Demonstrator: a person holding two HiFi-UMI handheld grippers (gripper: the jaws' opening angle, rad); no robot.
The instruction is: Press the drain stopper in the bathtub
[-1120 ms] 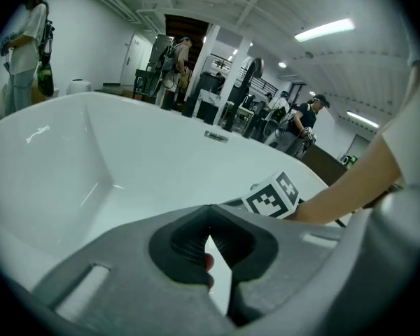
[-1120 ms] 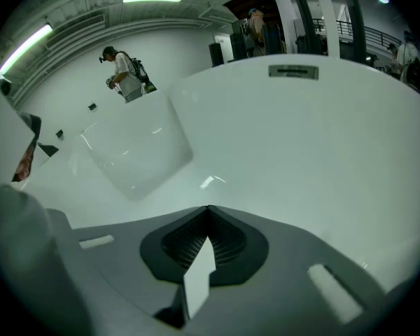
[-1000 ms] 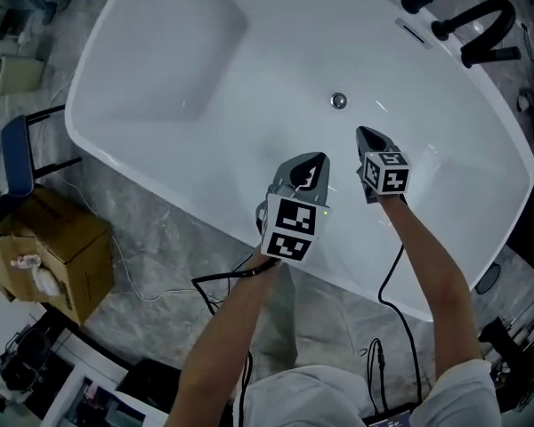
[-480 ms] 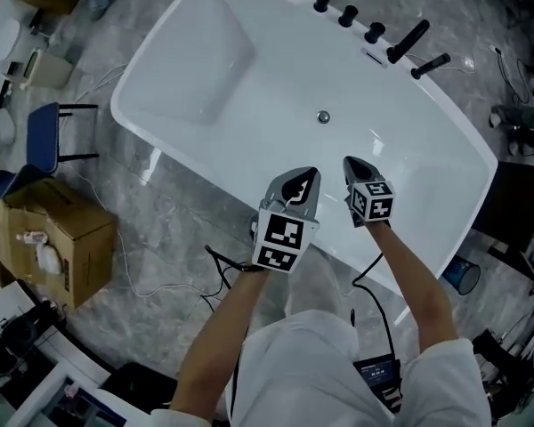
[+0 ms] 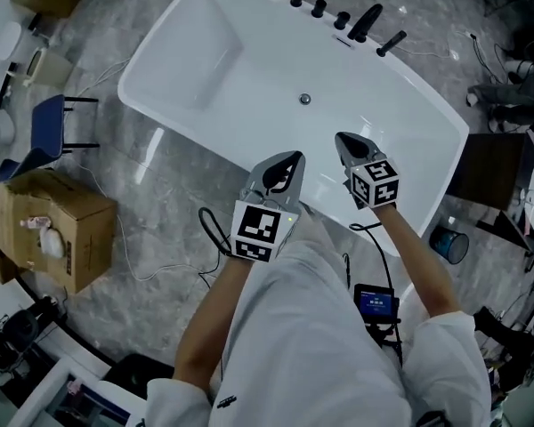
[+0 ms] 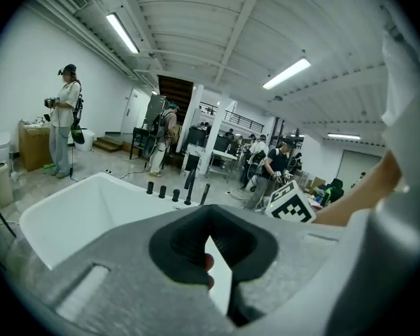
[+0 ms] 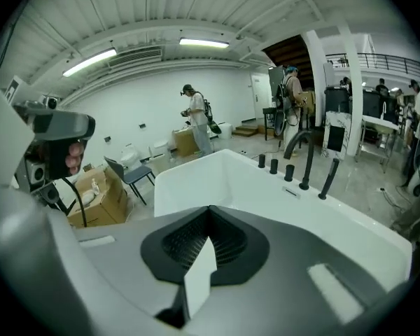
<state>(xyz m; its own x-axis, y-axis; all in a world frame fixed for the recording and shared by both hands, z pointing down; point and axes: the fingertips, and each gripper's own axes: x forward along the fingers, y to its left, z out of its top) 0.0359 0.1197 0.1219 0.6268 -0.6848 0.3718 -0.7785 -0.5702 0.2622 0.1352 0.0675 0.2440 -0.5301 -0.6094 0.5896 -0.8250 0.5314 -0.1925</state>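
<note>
— What is seen, going from the left side across?

— A brown box (image 5: 49,229) and a blue chair (image 5: 44,136) are seen at the left edge. The white bathtub (image 5: 196,60) is spread over the upper middle. The drain stopper (image 5: 305,100) is found on the tub's floor. It is a small round silver thing below the black taps (image 5: 343,20).

— And the claws?

— The left gripper (image 5: 294,156) is held over the near rim of the tub, lower in the frame than the stopper. Its jaws are closed to a point and nothing is held. The right gripper (image 5: 341,137) is held just to the right of it. Its jaws are pinched together too, with nothing between them.

— Is the stopper pressed?

— That cannot be told, because it is too small to see. It is not touched by anything, and both claws are well apart from it. If it is not pressed yet, one claw has to be reached down into the tub and pushed onto it.
</note>
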